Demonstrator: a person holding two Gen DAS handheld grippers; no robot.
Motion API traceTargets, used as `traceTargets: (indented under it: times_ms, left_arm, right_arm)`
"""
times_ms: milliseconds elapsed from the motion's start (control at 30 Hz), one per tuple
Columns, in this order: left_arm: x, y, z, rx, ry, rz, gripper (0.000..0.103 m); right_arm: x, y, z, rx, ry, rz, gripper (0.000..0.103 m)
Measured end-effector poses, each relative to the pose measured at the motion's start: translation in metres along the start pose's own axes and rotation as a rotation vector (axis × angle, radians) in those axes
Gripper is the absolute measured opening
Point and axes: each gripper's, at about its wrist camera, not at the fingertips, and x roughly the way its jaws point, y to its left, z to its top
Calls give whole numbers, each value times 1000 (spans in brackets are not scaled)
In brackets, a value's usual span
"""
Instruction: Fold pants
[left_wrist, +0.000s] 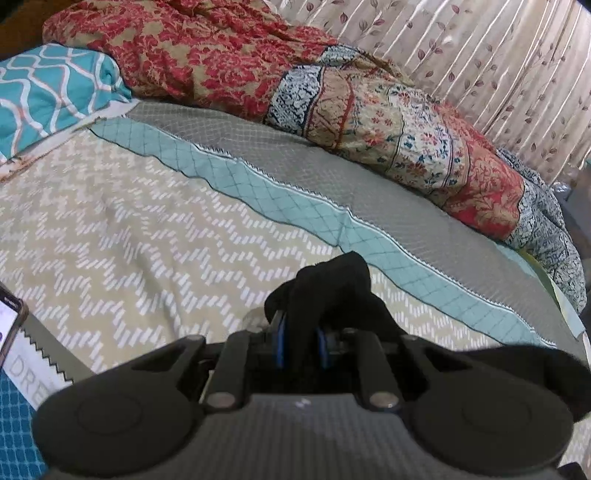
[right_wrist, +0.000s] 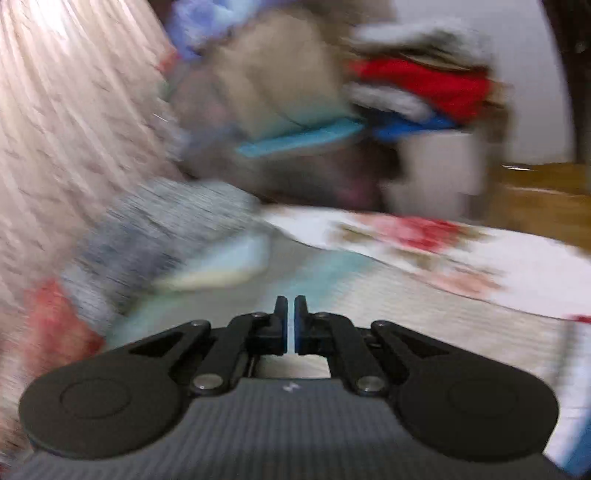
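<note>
The left tongs (left_wrist: 301, 332) clamp a bunch of the black pants (left_wrist: 332, 284), which drape off to their right, so the cloth is kept raised above the bedspread (left_wrist: 110, 229). The right tongs (right_wrist: 290, 314) are closed and empty; that view is blurred and shows no pants.

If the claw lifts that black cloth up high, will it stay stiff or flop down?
Probably flop. The black cloth already bunches and droops over the left claw pinching it. It looks soft and thin, so likely light, and it may dangle and swing.
</note>
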Motion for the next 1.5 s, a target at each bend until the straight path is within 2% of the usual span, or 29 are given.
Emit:
traceTargets:
  times_ms: [33,67,133,200,267,333,400,467,533,600,667,733,767,867,900,933,967,1000,1067,1133,1200,1233,1267,1300,1333,1367,1400,1433,1500]
  left_arm:
    - [0,0,-1,2,1,-1,15]
    - [0,-1,-1,8,-1,3,15]
    - [0,-2,-1,16,-1,5,15]
    - [1,-3,-1,13,2,6,15]
    - [0,-3,0,13,2,8,15]
    - [0,-5,0,16,1,12,15]
    - [1,-5,0,22,2,17,15]
    - [3,-6,1,29,3,21,15]
    - [5,-7,3,36,5,25,15]
    - [6,-7,5,40,6,27,15]
    - [7,-7,6,43,5,29,15]
    - [7,-8,6,53,6,36,15]
    - [8,-8,7,58,6,39,15]
    - [11,-11,10,69,1,51,15]
    - [12,-12,11,69,-4,56,15]
    - [13,-13,13,68,-12,61,15]
    - [14,-14,15,66,-23,66,14]
    - [14,-15,18,64,-37,71,14]
    - [15,-18,27,53,-73,76,14]
    - [20,-19,39,14,-93,65,14]
    - [28,-21,52,-46,-124,42,14]
    - [33,-22,56,-62,-138,43,15]
    - [43,-26,61,-70,-142,56,22]
    - [56,-31,64,-61,-126,79,31]
    - [73,-37,66,-32,-87,115,56]
    - [86,-41,66,-5,-51,157,62]
    - [93,-43,64,8,-15,187,61]
    - [94,-42,62,9,13,173,61]
    - [75,-36,56,5,-5,110,64]
  right_arm:
    - [6,-13,-7,-16,32,-75,10]
    - [10,-24,-14,-25,65,-148,11]
    - [17,-43,-28,-1,103,-188,11]
    - [23,-44,-34,7,127,-160,11]
    - [27,-25,-36,-34,141,-112,16]
    - [35,3,-37,-83,148,-42,34]
    - [39,35,-38,-129,157,31,44]
    - [46,62,-44,-187,175,93,44]
    - [56,92,-51,-285,192,139,51]
    - [79,118,-55,-378,211,119,61]
    - [101,135,-56,-423,221,85,66]
    - [127,144,-56,-448,233,36,81]
    - [142,145,-55,-449,252,6,85]
    - [177,137,-62,-406,328,-52,80]
    - [184,134,-68,-407,344,-60,53]
    - [186,136,-75,-454,330,-87,34]
    - [182,142,-78,-508,297,-87,24]
    - [177,145,-76,-509,276,-45,18]
    - [162,150,-59,-458,166,-15,18]
    - [149,150,-31,-348,50,10,18]
    - [147,153,-11,-282,4,-6,18]
    - [149,155,-7,-273,1,-19,21]
    - [154,157,-4,-276,11,-34,26]
    - [162,160,-5,-286,42,-55,40]
    - [170,162,-8,-306,92,-79,52]
    - [176,162,-14,-335,138,-113,52]
    - [175,161,-20,-356,144,-122,52]
    - [168,160,-25,-367,135,-108,53]
    - [149,148,-29,-371,138,-54,53]
